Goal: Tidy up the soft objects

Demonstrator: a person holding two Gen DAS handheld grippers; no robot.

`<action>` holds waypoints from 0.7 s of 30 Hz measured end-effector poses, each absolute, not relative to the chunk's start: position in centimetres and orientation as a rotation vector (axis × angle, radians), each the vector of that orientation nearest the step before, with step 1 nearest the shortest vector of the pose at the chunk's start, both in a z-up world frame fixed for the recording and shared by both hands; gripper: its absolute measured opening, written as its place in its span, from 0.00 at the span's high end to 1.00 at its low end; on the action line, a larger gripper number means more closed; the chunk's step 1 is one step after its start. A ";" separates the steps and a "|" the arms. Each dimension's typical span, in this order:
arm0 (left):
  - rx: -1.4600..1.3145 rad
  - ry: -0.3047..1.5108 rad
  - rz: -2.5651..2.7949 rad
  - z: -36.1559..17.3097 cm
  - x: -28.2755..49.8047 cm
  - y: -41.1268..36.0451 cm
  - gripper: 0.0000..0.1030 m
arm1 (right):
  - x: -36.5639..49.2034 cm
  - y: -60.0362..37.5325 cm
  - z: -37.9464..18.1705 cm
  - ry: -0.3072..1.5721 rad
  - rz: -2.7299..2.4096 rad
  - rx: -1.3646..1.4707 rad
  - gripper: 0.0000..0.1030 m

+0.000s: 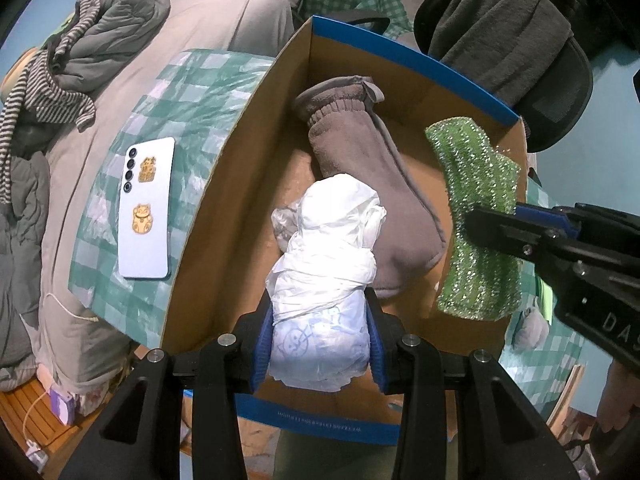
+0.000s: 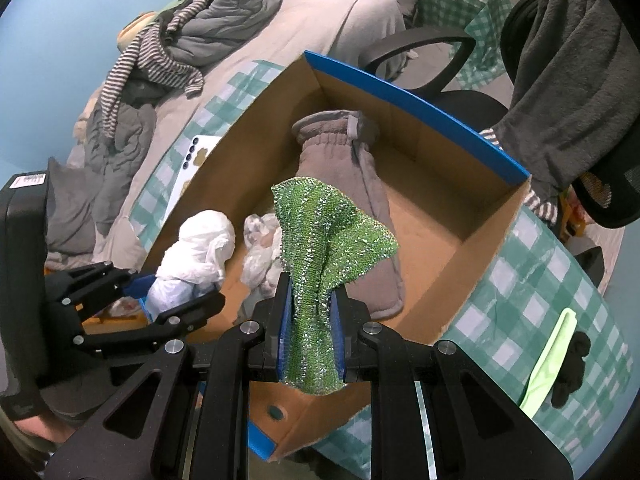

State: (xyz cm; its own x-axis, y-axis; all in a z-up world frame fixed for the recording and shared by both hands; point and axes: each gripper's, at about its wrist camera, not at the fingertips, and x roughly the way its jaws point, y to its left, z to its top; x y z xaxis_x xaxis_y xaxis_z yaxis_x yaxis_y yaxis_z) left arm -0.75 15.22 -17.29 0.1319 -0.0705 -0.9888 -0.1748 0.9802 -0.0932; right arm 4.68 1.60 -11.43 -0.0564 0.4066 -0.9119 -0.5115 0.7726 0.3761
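Observation:
An open cardboard box with blue rims stands on a checked cloth; it also shows in the right wrist view. A grey mitten lies inside it, also in the right wrist view. My left gripper is shut on a white rolled plastic bundle held over the box's near end; the bundle shows in the right wrist view. My right gripper is shut on a glittery green cloth, held above the box; the cloth shows in the left wrist view.
A white phone lies on the checked cloth left of the box. Grey and striped clothes pile on the bed. A chair with a grey towel stands behind the box. A crumpled clear bag lies in the box. A lime item and black glove lie right.

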 end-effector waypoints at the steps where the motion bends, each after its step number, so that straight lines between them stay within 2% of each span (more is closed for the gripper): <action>1: -0.203 1.441 0.075 -17.4 -0.6 15.2 0.60 | 4.8 1.7 -11.5 1.447 0.747 -0.091 0.82; 6: -0.198 1.450 0.077 -17.6 -0.3 14.9 0.54 | 5.0 1.7 -11.5 1.437 0.738 -0.085 0.77; 8: -0.202 1.443 0.081 -17.4 -0.3 14.9 0.48 | 5.1 1.6 -11.3 1.431 0.730 -0.090 0.69; 11: -0.205 1.435 0.085 -17.2 -0.4 14.9 0.40 | 5.4 1.4 -11.3 1.432 0.715 -0.091 0.67; 17: -0.199 1.434 0.088 -16.6 -0.8 14.5 0.38 | 5.5 0.6 -10.8 1.423 0.697 -0.078 0.56; 21: -0.207 1.432 0.088 -16.1 -1.0 14.2 0.37 | 5.4 -0.1 -10.4 1.417 0.684 -0.066 0.53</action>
